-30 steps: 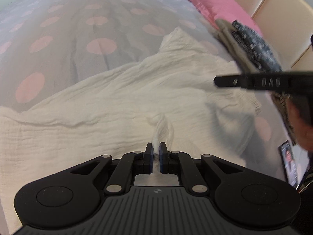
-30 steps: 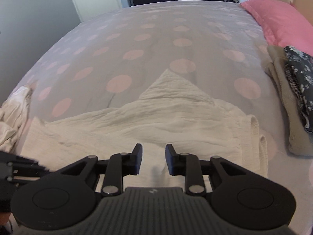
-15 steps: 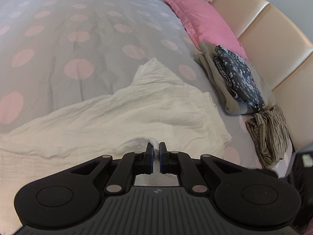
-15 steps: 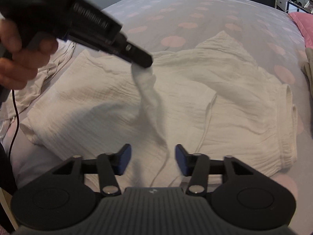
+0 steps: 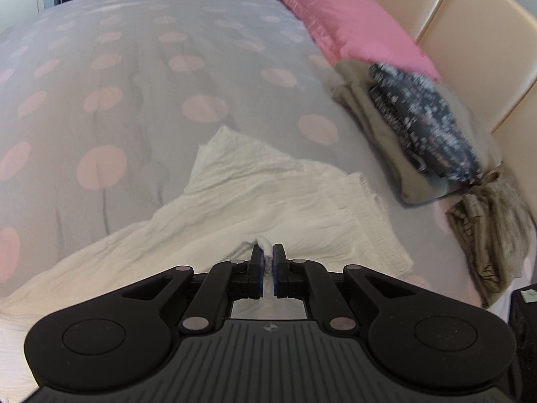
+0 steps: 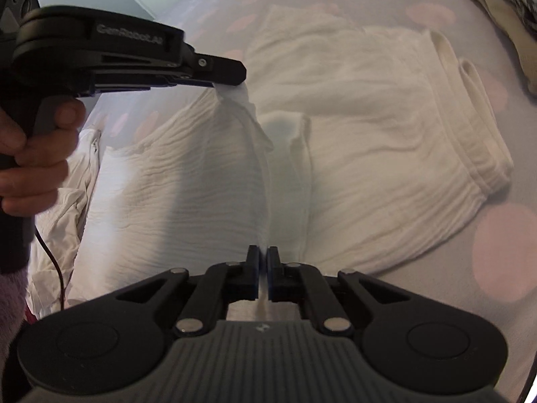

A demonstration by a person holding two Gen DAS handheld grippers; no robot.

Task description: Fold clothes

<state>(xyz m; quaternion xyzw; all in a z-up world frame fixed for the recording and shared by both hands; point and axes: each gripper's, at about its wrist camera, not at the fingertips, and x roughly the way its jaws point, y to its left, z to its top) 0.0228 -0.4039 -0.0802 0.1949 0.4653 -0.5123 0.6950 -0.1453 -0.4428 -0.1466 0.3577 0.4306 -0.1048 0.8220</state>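
My left tongs (image 5: 267, 258) and right tongs (image 6: 263, 262) both clamp the white garment (image 6: 369, 127), lying mid-frame on the dotted bed (image 5: 134, 77); pink pillow (image 5: 345, 23) and headboard (image 5: 470, 33) upper right.

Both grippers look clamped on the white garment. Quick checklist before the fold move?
1. Left gripper grip: ok, fingers shut on a pinch of the white garment.
2. Right gripper grip: ok, fingers shut on a raised ridge of the same cloth.
3. Cloth between the two grips: ok, lifted into a ridge running from the left gripper to the right one.
4. Layers caught in each pinch: cannot tell.
5. Landing area: ok, spotted bedspread beyond the garment is bare.
6. Folded pile by the pink pillow: ok, apart from the garment.
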